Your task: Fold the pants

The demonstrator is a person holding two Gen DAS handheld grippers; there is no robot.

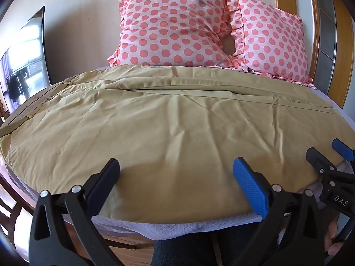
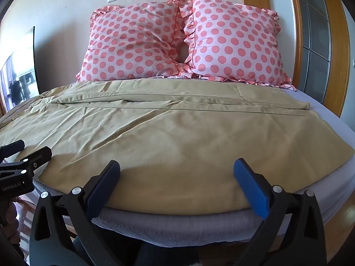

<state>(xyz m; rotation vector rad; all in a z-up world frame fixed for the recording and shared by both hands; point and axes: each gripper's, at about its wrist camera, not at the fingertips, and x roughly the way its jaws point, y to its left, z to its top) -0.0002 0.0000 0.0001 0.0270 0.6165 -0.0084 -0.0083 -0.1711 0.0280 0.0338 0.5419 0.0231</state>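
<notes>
Tan pants (image 1: 168, 124) lie spread flat across the bed, waistband with belt loops at the left, leg hems at the right; they also show in the right wrist view (image 2: 177, 133). One leg lies folded over the other along a lengthwise seam. My left gripper (image 1: 176, 173) is open and empty, its fingers just above the near edge of the fabric. My right gripper (image 2: 177, 173) is open and empty over the same near edge, further right. The right gripper also shows in the left wrist view (image 1: 330, 153), and the left one in the right wrist view (image 2: 26, 149).
Two pink polka-dot pillows (image 1: 177, 26) (image 2: 235, 44) lean on the wall at the head of the bed. The grey-white mattress edge (image 2: 177, 223) runs below the pants. A framed picture (image 1: 24, 66) stands at left, a wooden door frame (image 2: 297, 33) at right.
</notes>
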